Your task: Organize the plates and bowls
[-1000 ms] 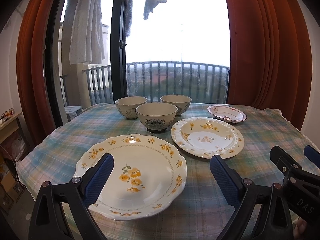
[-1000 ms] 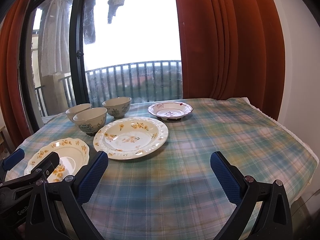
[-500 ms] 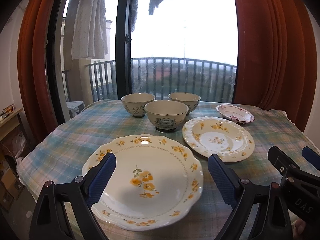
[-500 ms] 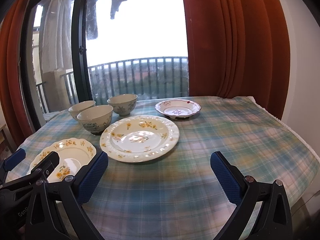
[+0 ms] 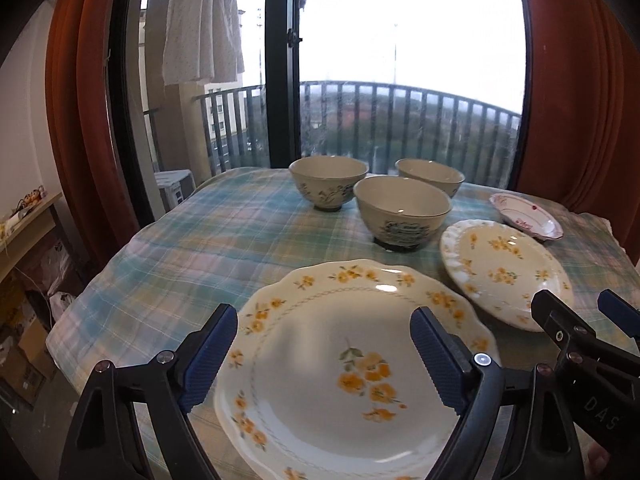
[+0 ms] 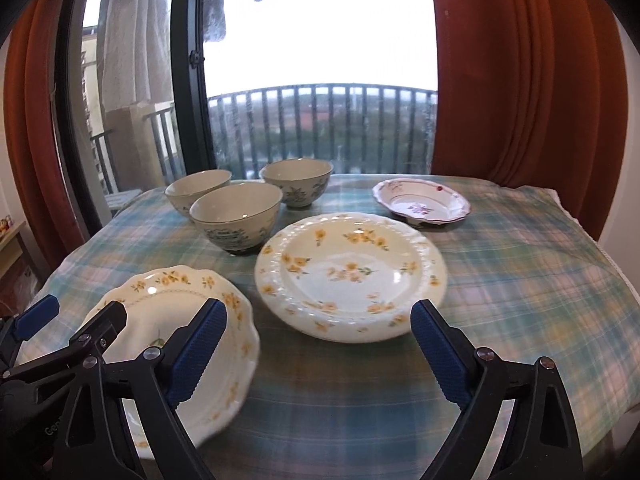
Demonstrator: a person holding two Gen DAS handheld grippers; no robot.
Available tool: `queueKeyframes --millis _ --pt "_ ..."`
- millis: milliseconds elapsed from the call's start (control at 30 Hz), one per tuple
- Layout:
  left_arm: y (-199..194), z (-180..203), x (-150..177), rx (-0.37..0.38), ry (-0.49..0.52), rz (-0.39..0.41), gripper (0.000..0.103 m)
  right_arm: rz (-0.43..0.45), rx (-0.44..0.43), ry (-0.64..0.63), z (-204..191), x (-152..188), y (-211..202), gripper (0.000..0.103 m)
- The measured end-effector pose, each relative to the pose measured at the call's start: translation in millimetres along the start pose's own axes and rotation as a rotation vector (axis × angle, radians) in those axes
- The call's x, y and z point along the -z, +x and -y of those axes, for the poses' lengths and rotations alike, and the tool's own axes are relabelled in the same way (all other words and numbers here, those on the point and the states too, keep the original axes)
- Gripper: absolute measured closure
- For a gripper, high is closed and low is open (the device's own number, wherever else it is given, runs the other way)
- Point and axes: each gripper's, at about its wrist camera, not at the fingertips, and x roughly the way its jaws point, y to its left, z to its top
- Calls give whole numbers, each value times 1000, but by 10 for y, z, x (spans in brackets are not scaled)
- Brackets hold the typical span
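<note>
Blue-padded left tongs (image 5: 324,354) and right tongs (image 6: 318,350) (both agape, empty) over floral plates (image 6: 352,276).

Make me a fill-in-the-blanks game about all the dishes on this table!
1. The table holds ___ round bowls grouped near the window.
2. The flowers on the big scalloped plate under the left tool are ___.
3. The checked tablecloth is mostly blue and ___.
4. The small dish with a purple flower sits ___ away than the rimmed plate from the right tool.

Missing words: three; yellow; green; farther
</note>
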Motion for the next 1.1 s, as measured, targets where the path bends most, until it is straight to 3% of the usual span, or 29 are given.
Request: queueKeyframes --millis 300,500,733,867,1100 --pt "394 -241 22 -22 64 -110 16 -136 -7 16 -339 53 406 12" --pt "599 -416 81 24 96 -197 17 -212 -1 15 -549 147 566 15" --pt "781 -396 119 121 133 -286 30 -288 17 48 -630 232 676 26" --pt "789 -412 133 140 134 -294 31 -331 34 24 -702 238 767 35" --pt "827 -411 101 136 127 -307 30 -362 46 16 -697 222 871 35"
